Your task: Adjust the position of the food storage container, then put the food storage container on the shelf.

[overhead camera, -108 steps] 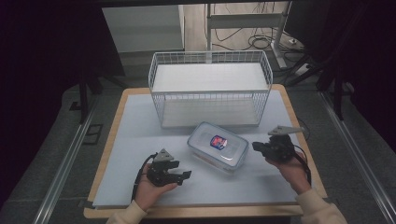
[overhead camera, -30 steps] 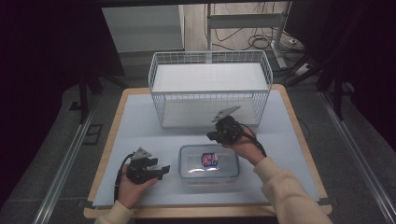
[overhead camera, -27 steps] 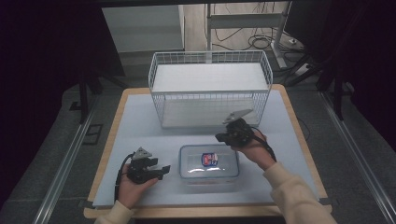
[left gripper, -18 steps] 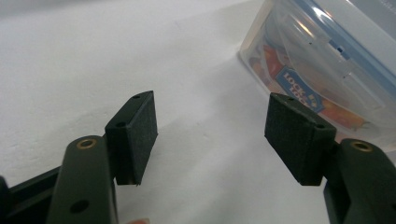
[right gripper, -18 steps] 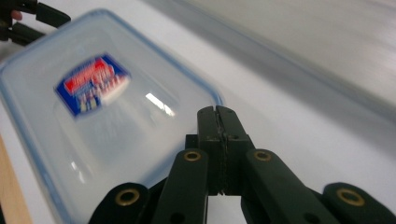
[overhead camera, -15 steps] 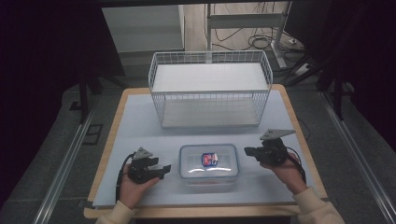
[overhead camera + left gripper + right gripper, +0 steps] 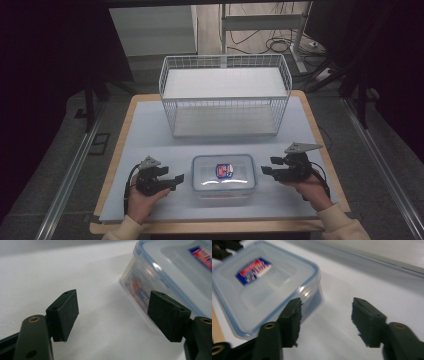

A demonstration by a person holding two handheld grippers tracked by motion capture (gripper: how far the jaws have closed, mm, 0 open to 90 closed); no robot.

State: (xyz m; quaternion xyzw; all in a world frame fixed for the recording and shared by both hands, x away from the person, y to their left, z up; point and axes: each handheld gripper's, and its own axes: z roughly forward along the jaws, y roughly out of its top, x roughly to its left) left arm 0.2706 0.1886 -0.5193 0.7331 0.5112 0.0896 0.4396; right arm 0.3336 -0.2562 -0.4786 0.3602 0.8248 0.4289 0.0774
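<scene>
Down at the near edge of the counter (image 7: 150, 125), two hands come in from below, each with a black gripper, and the clear plastic box (image 7: 224, 172) sits right between them. The left gripper (image 7: 172, 179) is just beside the box's left end, not touching it; the right gripper (image 7: 267, 171) is just beside the right end, also clear of it. Both point inward at the box.

From above, the jaws are too small to read. The left gripper view settles it: the left gripper (image 7: 112, 315) has its jaws standing well apart, having just opened a little wider, with bare white counter between them and the plastic box (image 7: 172, 270) off behind the right-hand jaw. The pads are flat, matte black blocks with square edges.

The right gripper view does the same: the right gripper (image 7: 325, 320) has its jaws apart, just sprung open, nothing between them, with the plastic box (image 7: 262, 287) behind the left-hand jaw. Up close it is a rounded rectangle of cloudy, see-through plastic, with a blue seal line round the lid rim and a red-and-blue label (image 7: 253, 271) on top. The left gripper view also catches printed colour through the side wall, which the high view cannot give.

Farther back, towards the far edge of the counter, stands a white wire basket (image 7: 225, 62), open-topped, a fine grid of thin rods.
</scene>
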